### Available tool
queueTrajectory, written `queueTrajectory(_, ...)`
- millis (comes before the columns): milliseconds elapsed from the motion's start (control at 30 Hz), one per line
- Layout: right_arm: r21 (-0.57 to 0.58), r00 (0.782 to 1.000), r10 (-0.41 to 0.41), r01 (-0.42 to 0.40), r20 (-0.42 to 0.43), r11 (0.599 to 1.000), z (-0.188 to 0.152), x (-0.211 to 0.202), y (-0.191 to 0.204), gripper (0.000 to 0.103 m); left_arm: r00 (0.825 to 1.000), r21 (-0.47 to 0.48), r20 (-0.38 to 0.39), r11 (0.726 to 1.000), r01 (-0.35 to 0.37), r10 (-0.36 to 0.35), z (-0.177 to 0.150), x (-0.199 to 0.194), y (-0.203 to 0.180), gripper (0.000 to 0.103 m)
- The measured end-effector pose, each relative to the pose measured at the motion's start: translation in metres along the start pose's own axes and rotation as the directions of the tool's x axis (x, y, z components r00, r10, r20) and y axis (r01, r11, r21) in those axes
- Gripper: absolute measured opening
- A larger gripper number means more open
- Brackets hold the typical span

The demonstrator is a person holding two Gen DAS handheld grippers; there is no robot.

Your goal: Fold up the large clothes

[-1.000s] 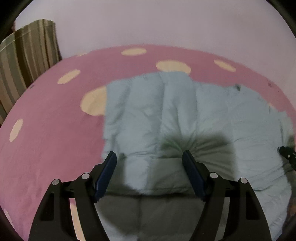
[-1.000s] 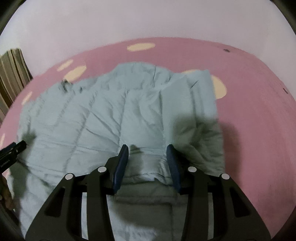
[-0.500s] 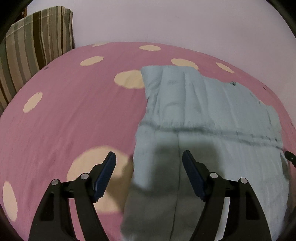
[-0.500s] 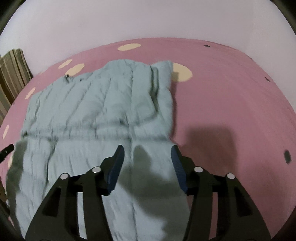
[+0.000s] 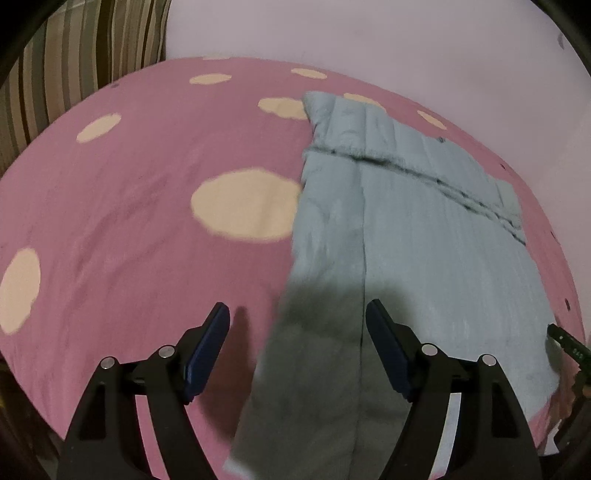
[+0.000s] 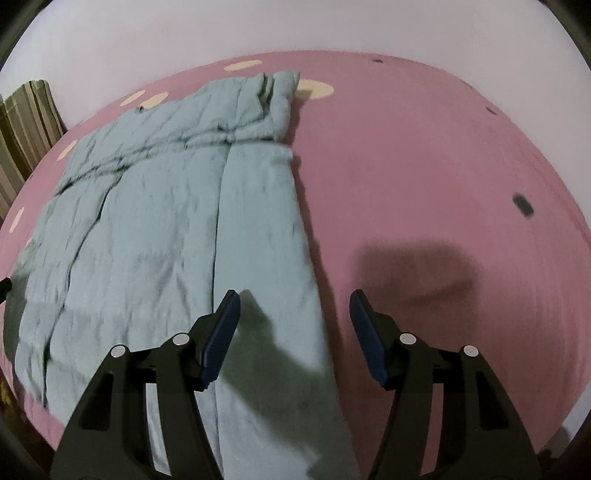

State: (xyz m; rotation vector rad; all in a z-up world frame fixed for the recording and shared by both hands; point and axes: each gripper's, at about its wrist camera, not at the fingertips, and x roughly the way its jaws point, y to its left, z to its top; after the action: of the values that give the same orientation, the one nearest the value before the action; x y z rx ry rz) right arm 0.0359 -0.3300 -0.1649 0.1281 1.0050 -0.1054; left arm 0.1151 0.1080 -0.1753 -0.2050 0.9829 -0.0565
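Your left gripper [image 5: 297,319] has its jaws wide apart and holds nothing; between them lies the left edge of the pale blue quilted garment [image 5: 424,236]. Your right gripper [image 6: 294,306] is also wide open and empty, over the garment's right edge. The garment lies flat on the bed [image 6: 424,155], with one fold line across its far part. Bare pink sheet spreads to both sides. Farther away stand the striped curtain [image 5: 74,62] and the wall [image 6: 295,26].
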Motion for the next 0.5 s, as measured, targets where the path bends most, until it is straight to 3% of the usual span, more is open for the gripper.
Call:
queueTrajectory(233, 0.022, 1.000, 0.023, -0.023, -0.021, 0.999, -0.038, -0.014, -0.002, 0.061, 0.997, -0.040, -0.041, 0.997, 0.066, -0.068, -0.033, -0.010, 0.010, 0.075)
queueTrajectory(500, 0.043, 0.998, 0.057, -0.055, -0.036, 0.998, -0.053, -0.020, -0.006, 0.058, 0.987, -0.046, -0.040, 0.987, 0.153, -0.155, -0.047, -0.014, 0.010, 0.074)
